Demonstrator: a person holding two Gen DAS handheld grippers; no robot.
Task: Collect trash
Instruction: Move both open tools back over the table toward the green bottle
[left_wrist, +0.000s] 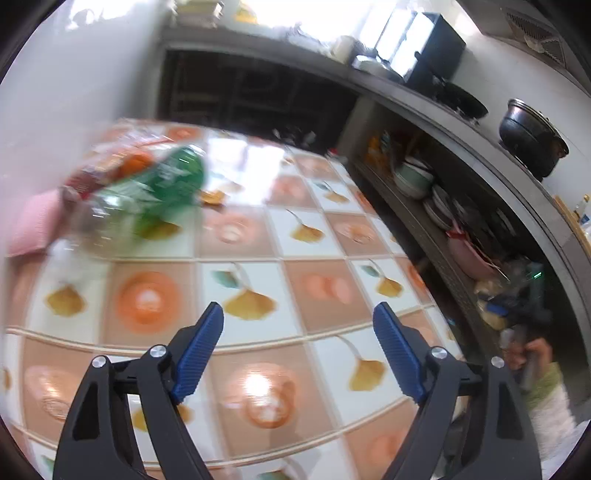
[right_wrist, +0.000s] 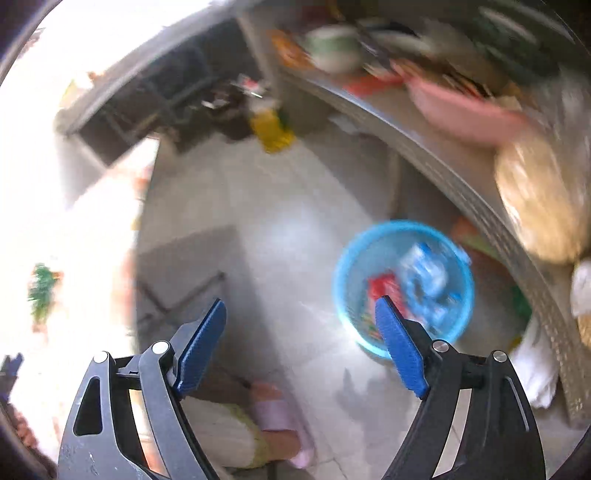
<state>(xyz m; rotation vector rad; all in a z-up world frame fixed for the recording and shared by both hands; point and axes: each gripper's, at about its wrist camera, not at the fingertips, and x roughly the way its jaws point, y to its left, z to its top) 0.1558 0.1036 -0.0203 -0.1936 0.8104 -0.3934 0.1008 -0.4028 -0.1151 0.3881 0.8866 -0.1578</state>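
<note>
Left wrist: bottle (left_wrist: 147, 192) upper-left of claw (left_wrist: 298, 317).

Counted on the patterned table (left_wrist: 258, 280): one green plastic bottle (left_wrist: 173, 181), one clear plastic bottle (left_wrist: 99, 221), one red-and-orange wrapper (left_wrist: 110, 166), one pink cloth (left_wrist: 33, 225). On the counter: two dark pots (left_wrist: 532, 136). On the floor: one blue basket (right_wrist: 347, 258); inside it, one red packet (right_wrist: 380, 286), one blue-and-white wrapper (right_wrist: 424, 273); exact contents blurred.
</note>
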